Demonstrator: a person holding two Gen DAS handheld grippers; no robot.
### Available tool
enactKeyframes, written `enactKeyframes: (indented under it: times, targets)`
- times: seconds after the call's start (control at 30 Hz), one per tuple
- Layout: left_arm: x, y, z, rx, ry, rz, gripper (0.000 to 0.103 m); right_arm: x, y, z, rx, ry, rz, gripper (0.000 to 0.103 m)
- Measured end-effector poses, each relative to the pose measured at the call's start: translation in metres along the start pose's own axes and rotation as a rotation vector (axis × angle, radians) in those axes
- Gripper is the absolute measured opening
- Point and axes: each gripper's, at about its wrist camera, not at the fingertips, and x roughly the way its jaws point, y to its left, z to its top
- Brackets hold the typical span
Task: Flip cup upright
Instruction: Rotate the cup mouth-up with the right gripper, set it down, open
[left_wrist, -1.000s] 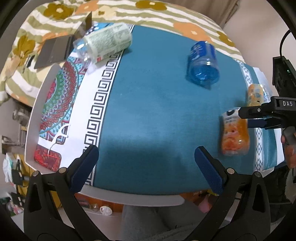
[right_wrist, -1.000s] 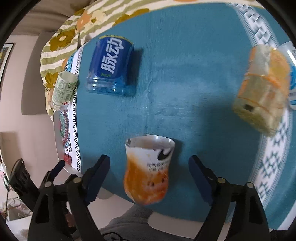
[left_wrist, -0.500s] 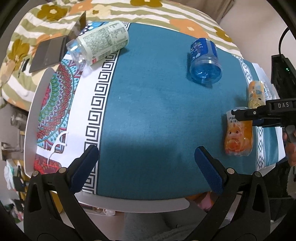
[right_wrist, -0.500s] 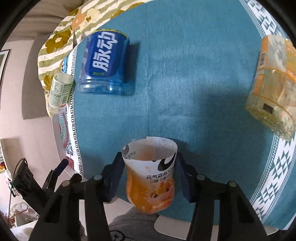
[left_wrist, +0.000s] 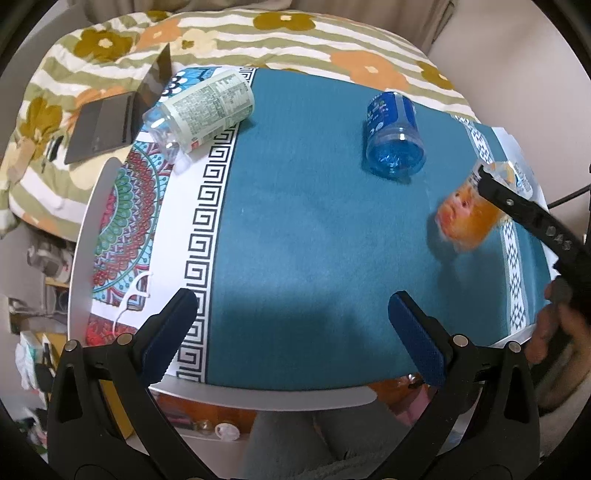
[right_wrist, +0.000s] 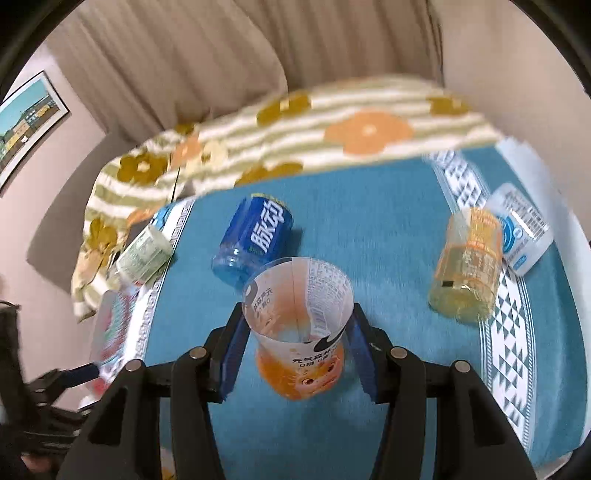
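The orange and white cup (right_wrist: 299, 332) is held between the blue pads of my right gripper (right_wrist: 297, 354), which is shut on its sides. It is lifted off the teal cloth and tilted, with its open mouth facing up and away. In the left wrist view the same cup (left_wrist: 467, 218) hangs at the right above the table, with the right gripper's black finger (left_wrist: 517, 206) across it. My left gripper (left_wrist: 291, 332) is open and empty over the table's near edge.
A blue cup (right_wrist: 255, 240) lies on its side mid-table. A pale green cup (left_wrist: 199, 110) lies at the far left. A yellow cup (right_wrist: 467, 264) and a white-blue cup (right_wrist: 521, 229) lie at the right. A laptop (left_wrist: 110, 118) sits on the flowered bedding behind.
My right gripper closed on the lying orange cup, then lifted and rotated it so its mouth turns upward. The left gripper has barely moved.
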Motion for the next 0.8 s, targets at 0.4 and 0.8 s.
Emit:
enactKeyframes:
  times: [0.4, 0.8]
  targets:
    - [-0.002, 0.015, -0.019, 0.009, -0.026, 0.027, 0.103, 0.004, 0.026, -0.042, -0.189, -0.171, -0.101, 0.049]
    - [-0.011, 0.016, -0.024, 0.012, -0.05, 0.032, 0.103, 0.004, 0.035, -0.05, -0.224, -0.175, -0.148, 0.054]
